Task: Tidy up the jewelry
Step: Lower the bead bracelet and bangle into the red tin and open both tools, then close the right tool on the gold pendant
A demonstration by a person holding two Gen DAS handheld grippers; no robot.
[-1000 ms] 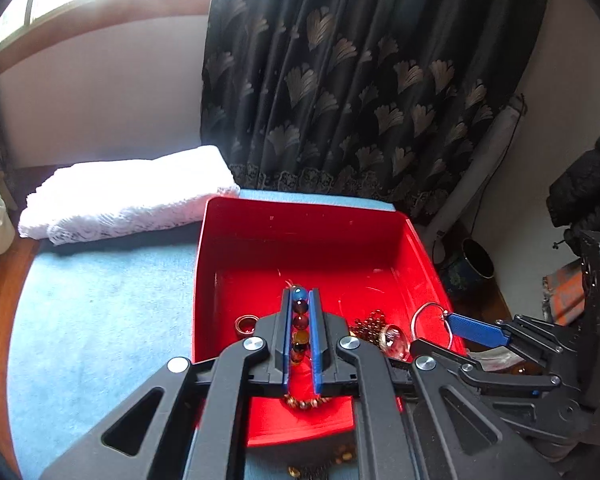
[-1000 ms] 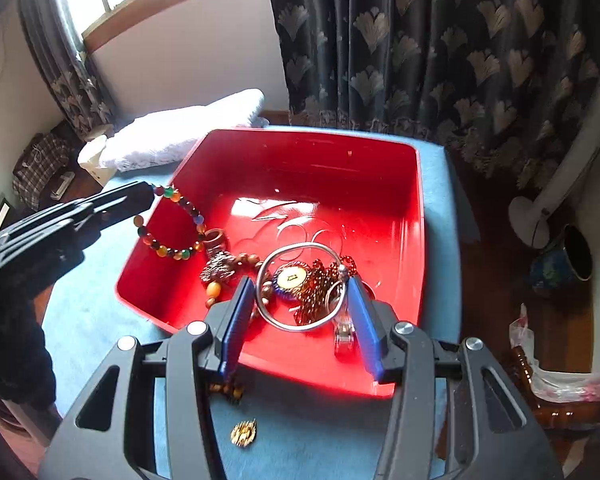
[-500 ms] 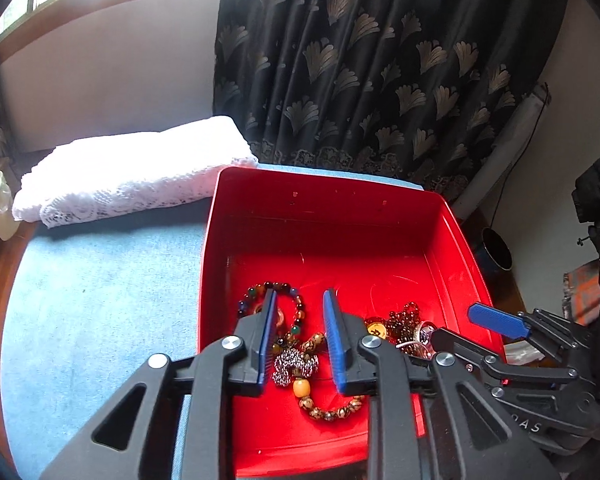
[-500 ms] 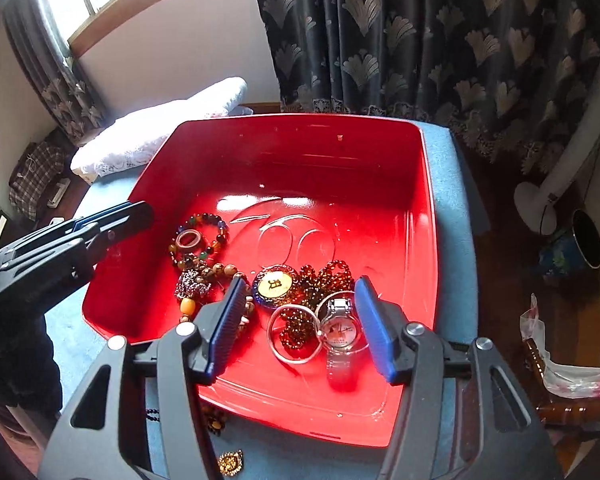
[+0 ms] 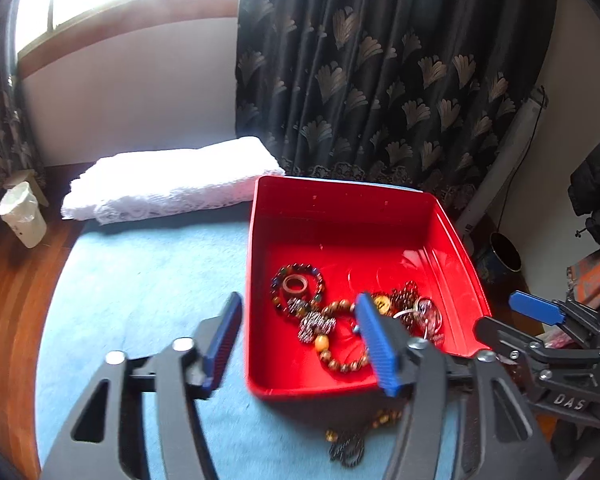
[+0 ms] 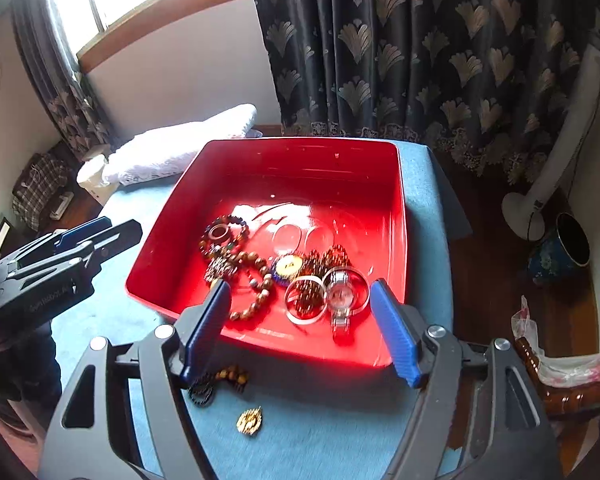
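Note:
A red tray sits on a blue cloth and holds a heap of jewelry. A multicoloured bead bracelet lies in it with a ring inside, beside a brown bead bracelet, a silver bangle and a watch. My left gripper is open and empty above the tray's near left edge. My right gripper is open and empty above the tray's near rim. A dark bead necklace and a gold pendant lie on the cloth in front of the tray.
A folded white lace cloth lies at the back left of the table. A white cup stands off the table's left. A dark curtain hangs behind. A fan stand and a dark pot stand on the floor to the right.
My left gripper opened and let the multicoloured bracelet drop into the tray, then drew back and left. My right gripper released the bangle into the tray and drew back.

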